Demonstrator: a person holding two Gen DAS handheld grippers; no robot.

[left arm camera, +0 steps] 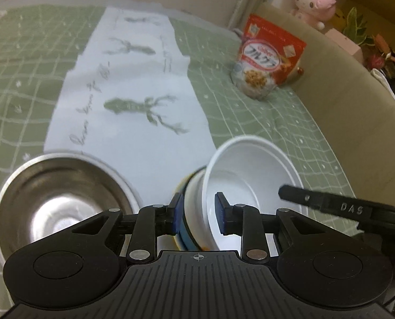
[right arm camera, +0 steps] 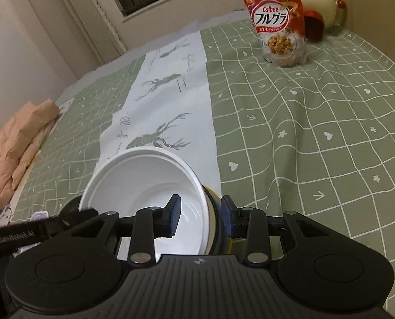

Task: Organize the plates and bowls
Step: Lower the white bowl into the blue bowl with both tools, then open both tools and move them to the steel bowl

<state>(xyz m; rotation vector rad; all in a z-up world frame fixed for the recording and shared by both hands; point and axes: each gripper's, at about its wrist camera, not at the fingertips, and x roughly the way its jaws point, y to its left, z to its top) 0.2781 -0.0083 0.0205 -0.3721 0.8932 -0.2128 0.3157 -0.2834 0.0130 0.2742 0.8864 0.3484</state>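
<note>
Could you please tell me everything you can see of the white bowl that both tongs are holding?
The round white bowl, plastic-looking and glossy, is empty and has a stepped rim with faint rings near its base. It sits nested in a second vessel with a yellow and dark rim. The left tongs clamp one side of the pair and the right tongs the other, each with one blue pad inside the bowl. It hangs tilted above the white deer-print runner. A steel bowl lies beside it.
</note>
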